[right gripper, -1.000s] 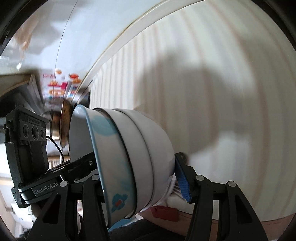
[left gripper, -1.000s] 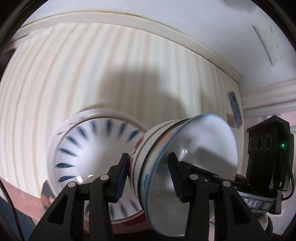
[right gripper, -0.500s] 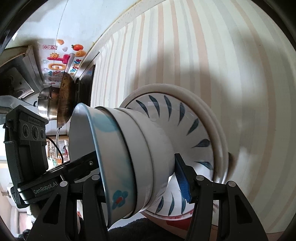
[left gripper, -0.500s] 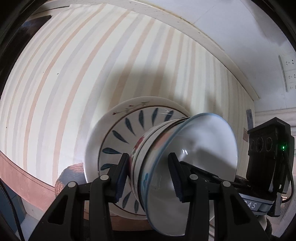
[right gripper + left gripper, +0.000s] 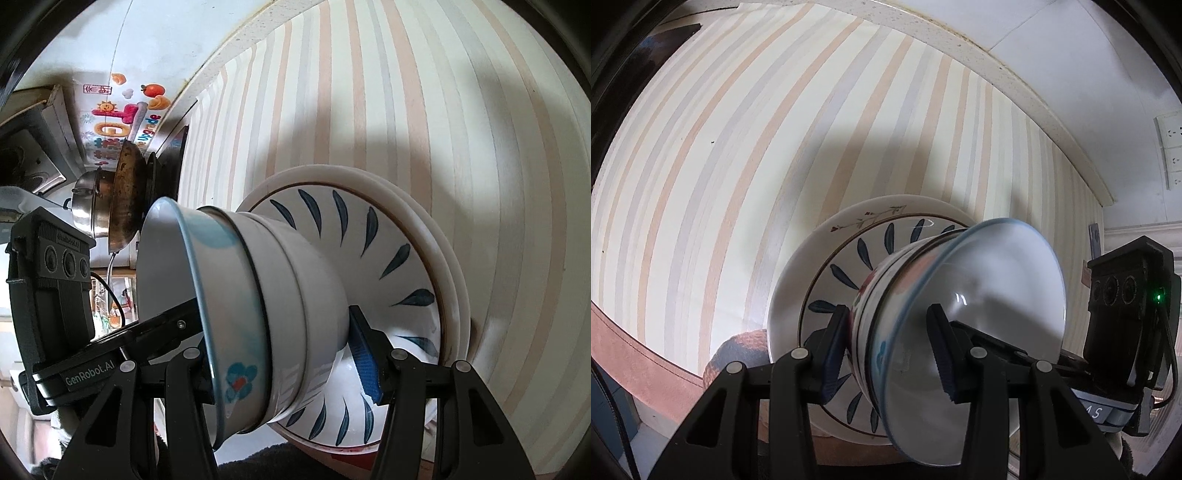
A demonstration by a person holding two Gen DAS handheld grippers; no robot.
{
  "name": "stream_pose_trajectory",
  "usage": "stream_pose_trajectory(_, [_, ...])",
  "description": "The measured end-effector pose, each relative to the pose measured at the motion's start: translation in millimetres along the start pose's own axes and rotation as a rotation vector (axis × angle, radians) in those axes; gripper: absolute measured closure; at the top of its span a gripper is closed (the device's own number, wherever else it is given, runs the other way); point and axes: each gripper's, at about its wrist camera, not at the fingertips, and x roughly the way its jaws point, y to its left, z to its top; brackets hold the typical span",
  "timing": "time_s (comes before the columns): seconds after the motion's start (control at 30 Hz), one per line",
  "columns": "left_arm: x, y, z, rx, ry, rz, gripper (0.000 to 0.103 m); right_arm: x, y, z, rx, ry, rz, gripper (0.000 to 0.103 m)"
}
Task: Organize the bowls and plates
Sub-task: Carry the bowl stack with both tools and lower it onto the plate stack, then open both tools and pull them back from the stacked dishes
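A stack of nested white bowls (image 5: 960, 306) with blue flower marks is clamped from both sides. My left gripper (image 5: 890, 354) is shut on its wall on one side. My right gripper (image 5: 280, 365) is shut on the same bowl stack (image 5: 266, 317) from the other side. The stack's base is at the centre of a stack of white plates (image 5: 831, 266) with dark blue leaf marks, also seen in the right wrist view (image 5: 388, 236). I cannot tell whether the bowls rest on the plates or hang just above. The plates lie on a striped tabletop (image 5: 738, 147).
A stove with a brown pan (image 5: 125, 199) and a steel pot (image 5: 85, 206) stands at the table's far end. A white wall with sockets (image 5: 1171, 147) runs along the table. A pinkish table edge (image 5: 635, 343) and a brown cloth (image 5: 738, 350) lie near the plates.
Both grippers, holding the bowl stack, have moved in over the plates. The plates came into the right view and now sit centred behind the bowls' base.
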Motion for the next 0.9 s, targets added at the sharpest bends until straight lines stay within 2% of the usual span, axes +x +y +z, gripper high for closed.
stream_pose_trajectory(0.23, [-3, -6, 0, 0.018, -0.016, 0.037, 0.065, 2, 4, 3, 0.004, 0.012, -0.017, 0.045])
stream_pose_trajectory(0.4, [-11, -13, -7, 0.027, -0.045, 0.114, 0.065, -13, 14, 6, -0.034, -0.018, -0.064, 0.043])
stream_pose_trajectory(0.57, [-33, -24, -25, 0.045, -0.117, 0.198, 0.064, -34, 28, -2, -0.094, -0.040, -0.133, 0.037])
stream_pose_trajectory(0.67, [-51, -31, -36, 0.067, -0.166, 0.236, 0.062, -51, 37, -15, -0.134, -0.067, -0.175, 0.030])
stream_pose_trajectory(0.77, [-70, -35, -46, 0.088, -0.215, 0.237, 0.062, -75, 53, -33, -0.168, -0.125, -0.224, 0.015])
stream_pose_trajectory(0.8, [-77, -36, -50, 0.100, -0.232, 0.240, 0.058, -86, 60, -42, -0.175, -0.156, -0.244, 0.010])
stream_pose_trajectory(0.83, [-85, -38, -54, 0.113, -0.254, 0.240, 0.054, -95, 65, -48, -0.178, -0.184, -0.265, 0.010])
stream_pose_trajectory(0.87, [-94, -39, -59, 0.129, -0.280, 0.241, 0.045, -102, 70, -54, -0.180, -0.208, -0.284, 0.009])
stream_pose_trajectory(0.9, [-101, -39, -64, 0.143, -0.298, 0.242, 0.032, -112, 78, -63, -0.186, -0.245, -0.316, 0.008])
